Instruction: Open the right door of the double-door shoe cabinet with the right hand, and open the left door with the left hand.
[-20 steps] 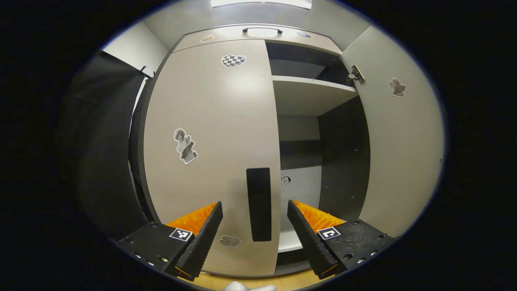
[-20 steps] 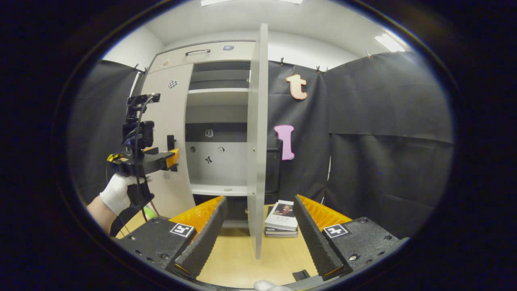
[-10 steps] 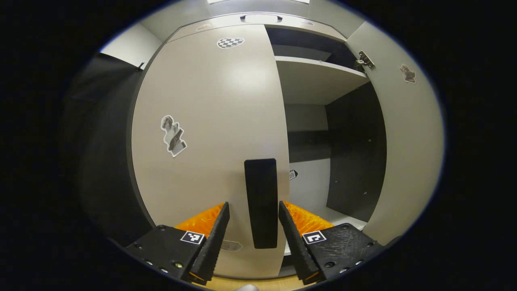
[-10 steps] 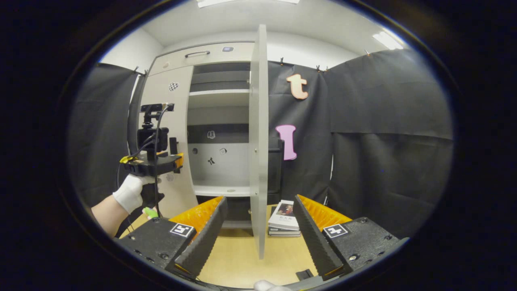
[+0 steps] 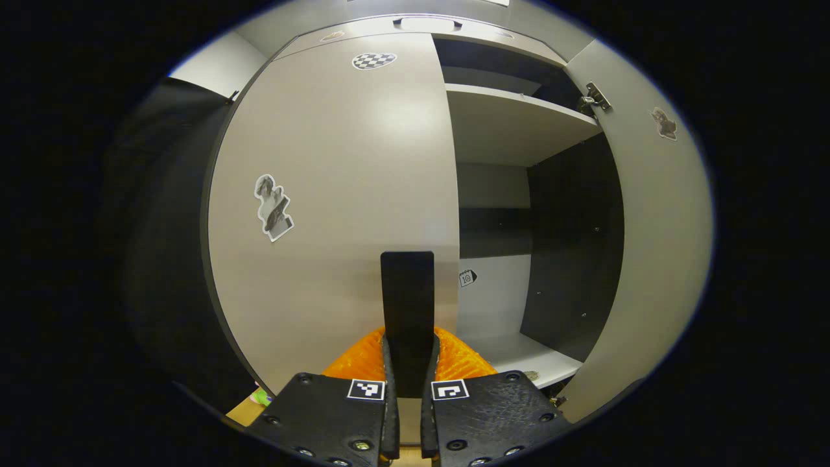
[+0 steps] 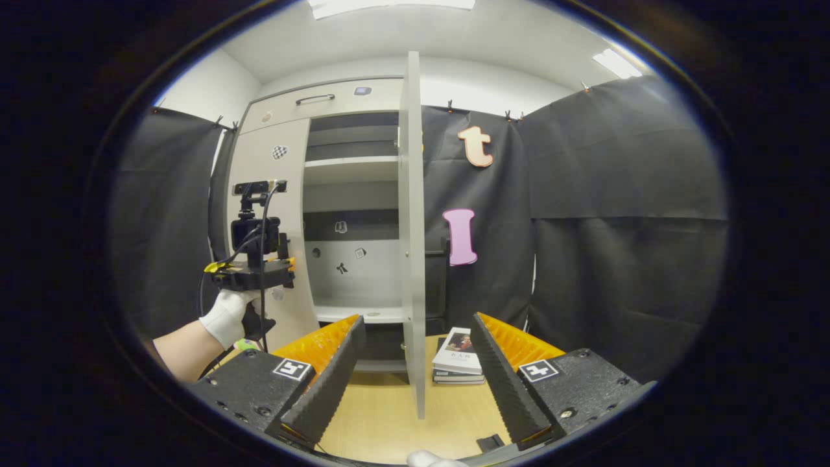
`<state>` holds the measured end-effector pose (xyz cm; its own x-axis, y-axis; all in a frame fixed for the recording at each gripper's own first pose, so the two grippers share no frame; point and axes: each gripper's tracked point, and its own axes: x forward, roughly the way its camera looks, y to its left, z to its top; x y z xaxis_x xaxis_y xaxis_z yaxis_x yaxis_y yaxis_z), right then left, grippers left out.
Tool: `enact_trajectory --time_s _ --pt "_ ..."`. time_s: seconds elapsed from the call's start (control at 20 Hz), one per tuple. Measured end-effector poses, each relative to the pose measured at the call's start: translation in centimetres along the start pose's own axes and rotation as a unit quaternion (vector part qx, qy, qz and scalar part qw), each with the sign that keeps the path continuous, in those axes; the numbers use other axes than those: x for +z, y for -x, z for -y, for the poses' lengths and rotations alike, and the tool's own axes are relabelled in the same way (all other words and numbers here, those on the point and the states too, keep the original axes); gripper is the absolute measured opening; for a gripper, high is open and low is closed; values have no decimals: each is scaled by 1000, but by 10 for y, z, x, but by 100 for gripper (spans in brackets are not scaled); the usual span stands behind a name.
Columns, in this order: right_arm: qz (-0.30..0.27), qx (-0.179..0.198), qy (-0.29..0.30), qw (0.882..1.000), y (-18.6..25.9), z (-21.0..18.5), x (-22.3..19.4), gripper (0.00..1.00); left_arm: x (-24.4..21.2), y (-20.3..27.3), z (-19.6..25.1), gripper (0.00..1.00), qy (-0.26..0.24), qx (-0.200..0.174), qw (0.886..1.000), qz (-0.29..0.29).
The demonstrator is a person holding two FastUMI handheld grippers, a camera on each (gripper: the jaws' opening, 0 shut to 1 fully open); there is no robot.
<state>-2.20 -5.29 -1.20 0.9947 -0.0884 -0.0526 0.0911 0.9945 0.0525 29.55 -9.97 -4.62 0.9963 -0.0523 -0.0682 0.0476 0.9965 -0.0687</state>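
Black handle (image 5: 407, 305): on the closed left door (image 5: 337, 194) of the shoe cabinet (image 6: 324, 107), pinched by the left hand-held gripper (image 5: 408, 370), whose fingers were spread a second ago.
Right door (image 6: 412, 227): swung open, edge-on between the right hand-held gripper (image 6: 415, 370) fingers, which are spread and apart from it.
Books (image 6: 459, 355): stacked on the counter (image 6: 382, 421) past that door.
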Motion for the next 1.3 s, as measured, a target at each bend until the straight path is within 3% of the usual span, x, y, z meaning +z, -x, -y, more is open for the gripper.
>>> enact_trajectory --time_s 0.15,0.6,1.3 --pt "2 5 -2 1000 7 -2 1 100 1 3 -1 5 -15 -2 1000 7" --pt "4 34 0 999 27 -13 -3 100 2 30 -5 5 -9 -22 1000 1" --pt "-6 93 -4 996 42 -51 -14 100 1 82 -32 5 2 -22 1000 -2"
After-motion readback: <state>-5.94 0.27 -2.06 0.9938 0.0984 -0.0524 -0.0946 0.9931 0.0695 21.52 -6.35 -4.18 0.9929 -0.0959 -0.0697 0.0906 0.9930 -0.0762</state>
